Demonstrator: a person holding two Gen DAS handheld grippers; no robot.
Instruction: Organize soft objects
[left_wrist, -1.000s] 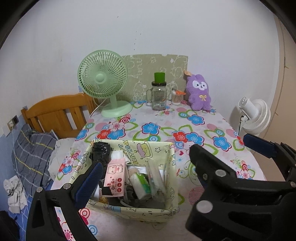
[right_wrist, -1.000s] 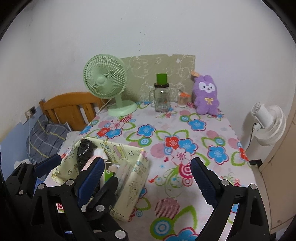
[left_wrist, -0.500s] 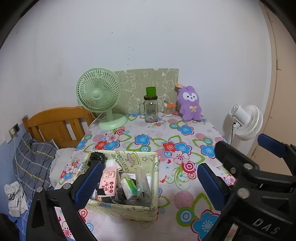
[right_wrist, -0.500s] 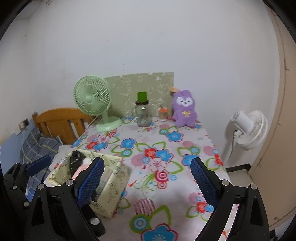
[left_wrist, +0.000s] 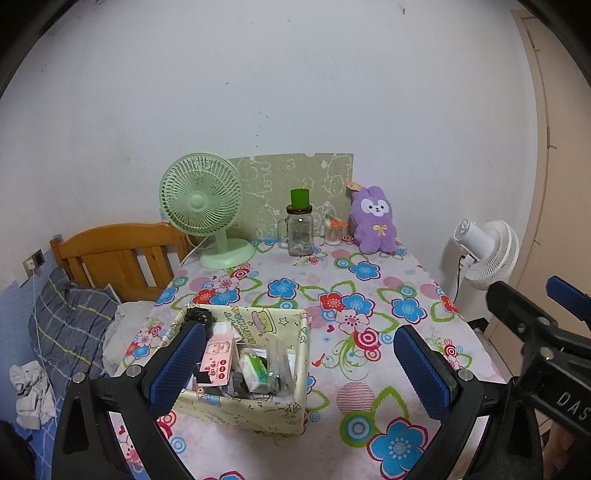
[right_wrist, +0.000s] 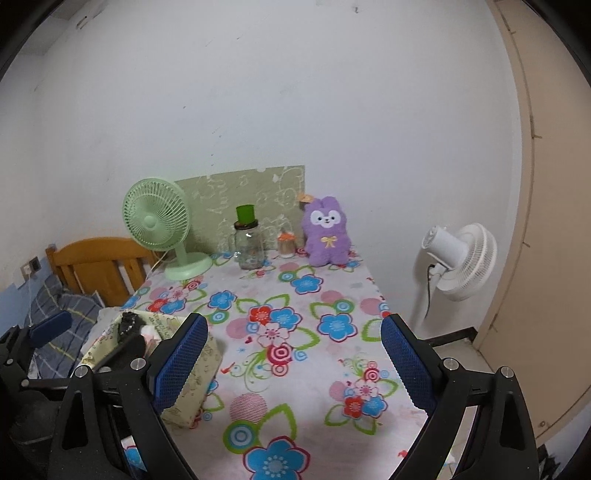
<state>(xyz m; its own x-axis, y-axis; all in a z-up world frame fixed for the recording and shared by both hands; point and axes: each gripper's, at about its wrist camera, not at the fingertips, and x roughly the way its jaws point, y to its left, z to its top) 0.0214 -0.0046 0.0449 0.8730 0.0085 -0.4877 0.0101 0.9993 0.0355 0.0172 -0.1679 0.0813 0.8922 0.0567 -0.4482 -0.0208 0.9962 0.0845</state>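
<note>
A purple plush rabbit (left_wrist: 373, 221) (right_wrist: 326, 233) sits upright at the far end of the flowered table (left_wrist: 369, 295) (right_wrist: 314, 332), against the wall. A pale yellow fabric box (left_wrist: 258, 402) (right_wrist: 192, 398) full of small packets stands near the front left. My left gripper (left_wrist: 299, 365) is open, held above the box's right side, its left finger over the box. My right gripper (right_wrist: 293, 358) is open over the table's front part, well short of the rabbit. Neither holds anything.
A green desk fan (left_wrist: 203, 206) (right_wrist: 159, 221), a glass jar with a green cap (left_wrist: 300, 229) (right_wrist: 249, 243) and a small cup (left_wrist: 334, 232) stand at the back. A white floor fan (left_wrist: 487, 254) (right_wrist: 461, 258) is right of the table; a wooden headboard (left_wrist: 118, 251) and bedding lie left.
Both grippers have pulled back and up from the table, so the box, fan and rabbit look smaller and farther. Nothing was taken hold of; both stay open.
</note>
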